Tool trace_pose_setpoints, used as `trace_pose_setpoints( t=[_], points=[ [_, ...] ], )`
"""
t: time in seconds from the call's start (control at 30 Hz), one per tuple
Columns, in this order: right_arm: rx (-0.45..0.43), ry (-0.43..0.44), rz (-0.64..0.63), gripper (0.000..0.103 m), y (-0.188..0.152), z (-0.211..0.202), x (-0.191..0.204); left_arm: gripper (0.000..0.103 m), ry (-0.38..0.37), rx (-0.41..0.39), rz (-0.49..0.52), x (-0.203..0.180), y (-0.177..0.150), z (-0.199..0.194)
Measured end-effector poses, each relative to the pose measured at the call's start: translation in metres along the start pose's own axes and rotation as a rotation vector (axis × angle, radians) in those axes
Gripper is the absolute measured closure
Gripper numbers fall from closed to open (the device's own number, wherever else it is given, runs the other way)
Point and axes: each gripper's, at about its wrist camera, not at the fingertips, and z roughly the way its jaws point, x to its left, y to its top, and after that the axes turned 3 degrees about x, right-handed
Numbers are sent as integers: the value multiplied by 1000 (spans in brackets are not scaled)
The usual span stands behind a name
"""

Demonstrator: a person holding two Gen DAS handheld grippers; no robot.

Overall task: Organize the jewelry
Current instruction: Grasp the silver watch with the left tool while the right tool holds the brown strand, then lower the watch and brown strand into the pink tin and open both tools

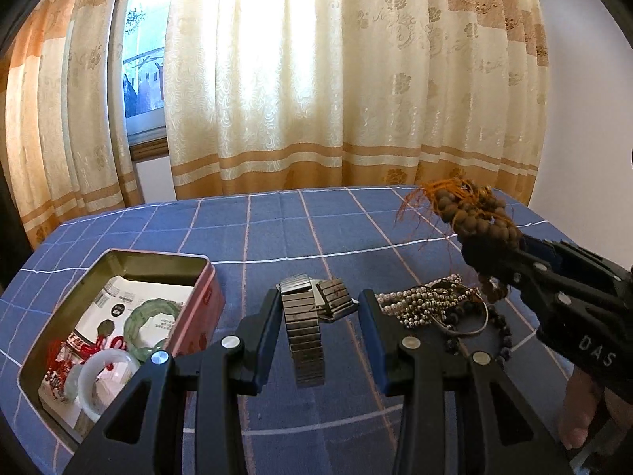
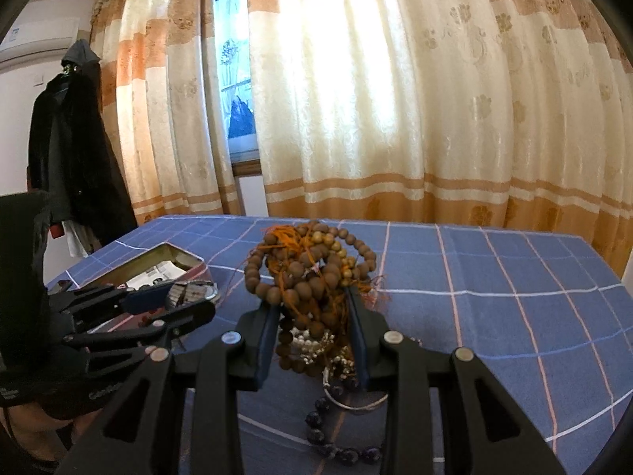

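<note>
My left gripper (image 1: 320, 308) is shut on a silver metal watch band (image 1: 304, 328) that hangs between its fingers above the blue checked tablecloth. My right gripper (image 2: 312, 304) is shut on a bunch of brown wooden bead strings with orange thread (image 2: 308, 265), lifted above the table; it shows at the right of the left wrist view (image 1: 474, 213). An open pink tin (image 1: 205, 301) at the left holds green and white bangles (image 1: 152, 314). A pile of pearl beads, a silver bangle and dark beads (image 1: 435, 308) lies on the cloth.
The blue checked tablecloth (image 1: 316, 217) covers the table up to the cream and orange curtains (image 1: 316, 79). A dark coat (image 2: 75, 138) hangs at the far left. A dark bead string (image 2: 340, 447) lies under my right gripper.
</note>
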Motion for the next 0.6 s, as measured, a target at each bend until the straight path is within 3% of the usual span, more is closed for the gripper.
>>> trace_pose_setpoints(
  t=[0.33, 0.6],
  points=[
    [-15, 56, -35, 67, 30, -6, 28, 62, 6, -61, -5, 20, 13, -33],
    [-36, 99, -95, 67, 55, -1, 59, 62, 61, -125, -18, 52, 28, -61]
  ],
)
